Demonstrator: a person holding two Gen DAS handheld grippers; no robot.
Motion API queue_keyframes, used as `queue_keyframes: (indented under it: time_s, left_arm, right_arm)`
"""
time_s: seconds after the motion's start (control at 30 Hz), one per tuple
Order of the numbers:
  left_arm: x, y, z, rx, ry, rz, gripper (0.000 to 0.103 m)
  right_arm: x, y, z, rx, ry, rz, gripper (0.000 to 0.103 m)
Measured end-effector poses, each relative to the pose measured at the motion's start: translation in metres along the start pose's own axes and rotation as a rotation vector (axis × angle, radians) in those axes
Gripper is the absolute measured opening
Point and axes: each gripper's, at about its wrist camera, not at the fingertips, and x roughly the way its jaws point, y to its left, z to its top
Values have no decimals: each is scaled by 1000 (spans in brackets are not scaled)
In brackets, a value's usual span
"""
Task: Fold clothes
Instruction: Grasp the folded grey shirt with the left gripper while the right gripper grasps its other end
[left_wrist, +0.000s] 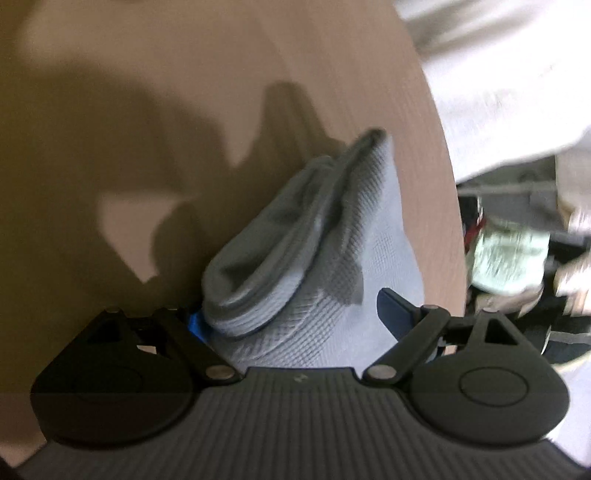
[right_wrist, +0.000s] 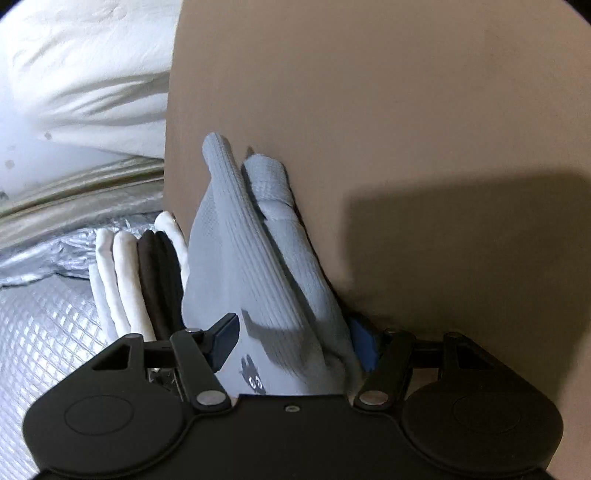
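A light grey ribbed garment (left_wrist: 314, 258) lies bunched over the edge of a light wooden table (left_wrist: 184, 110). My left gripper (left_wrist: 295, 317) has its blue-padded jaws on either side of the garment's folds; the gap looks wide and the cloth fills it. In the right wrist view the same grey garment (right_wrist: 258, 266), with a small dark print near the bottom, runs between the jaws of my right gripper (right_wrist: 295, 339). The table (right_wrist: 406, 129) lies to the right of it there.
A stack of folded white and black clothes (right_wrist: 140, 280) sits left of the garment on a silver quilted surface (right_wrist: 44, 332). White bedding (right_wrist: 81, 92) lies behind. Clutter on the floor (left_wrist: 509, 258) shows beyond the table edge, blurred.
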Motion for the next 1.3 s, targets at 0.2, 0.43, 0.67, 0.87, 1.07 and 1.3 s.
queue_keyframes:
  time_s: [0.2, 0.43, 0.67, 0.87, 1.07, 1.3]
  left_arm:
    - [7, -34, 6, 212, -20, 80, 45]
    - [-3, -77, -6, 430, -82, 122, 38]
    - [-20, -85, -7, 510, -85, 107, 39]
    - [24, -72, 11, 433, -8, 160, 66]
    - [40, -73, 35, 505, -57, 105, 65]
    - [35, -81, 31, 581, -39, 50, 34]
  right_arm:
    - [20, 28, 9, -212, -9, -34, 72]
    - [40, 77, 3, -663, -37, -186, 37]
    - [18, 129, -21, -993, -114, -216, 34]
    - [26, 109, 7, -911, -51, -285, 41]
    - [32, 75, 47, -695, -19, -180, 58]
    - [46, 95, 46, -896, -50, -175, 38]
